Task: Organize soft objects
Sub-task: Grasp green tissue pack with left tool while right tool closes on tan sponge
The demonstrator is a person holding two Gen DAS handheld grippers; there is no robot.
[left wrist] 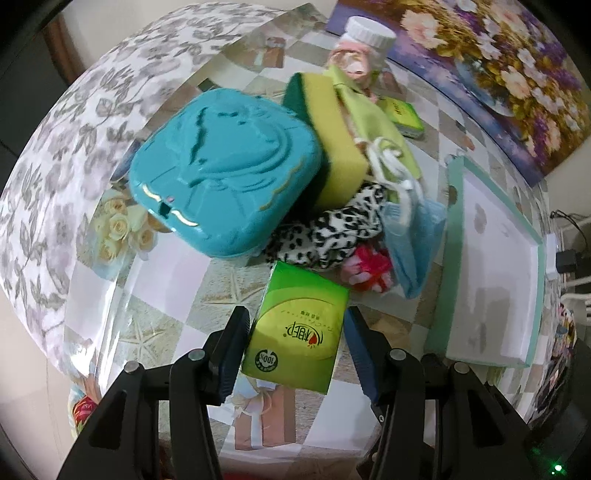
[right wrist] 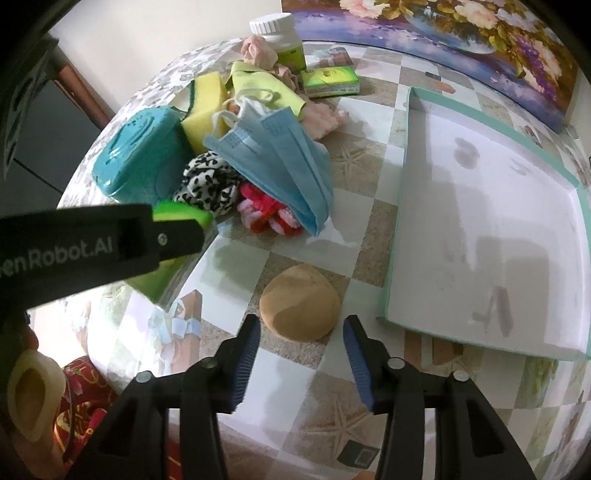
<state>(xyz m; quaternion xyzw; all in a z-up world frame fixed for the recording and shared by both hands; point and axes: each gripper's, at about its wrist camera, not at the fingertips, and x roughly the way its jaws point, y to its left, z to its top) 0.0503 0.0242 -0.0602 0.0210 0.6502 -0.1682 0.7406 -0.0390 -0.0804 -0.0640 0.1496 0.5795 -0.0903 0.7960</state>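
Observation:
My left gripper (left wrist: 295, 347) is open, its fingers on either side of a green tissue pack (left wrist: 297, 328) lying on the table; the same pack shows partly behind the left gripper in the right wrist view (right wrist: 177, 221). My right gripper (right wrist: 301, 350) is open, just short of a tan round sponge (right wrist: 300, 308). A pile behind holds a blue face mask (right wrist: 280, 162), a leopard-print cloth (right wrist: 207, 184), a red-pink scrunchie (right wrist: 266, 218), a yellow-green sponge (left wrist: 332, 136) and a lime cloth (left wrist: 369, 118).
A white tray with a mint rim (right wrist: 576, 184) lies at the right. A teal plastic box (left wrist: 225, 166) sits at the left of the pile. A white-capped bottle (right wrist: 280, 40) and a second green tissue pack (right wrist: 328, 83) stand at the back, before a flower painting (right wrist: 461, 33).

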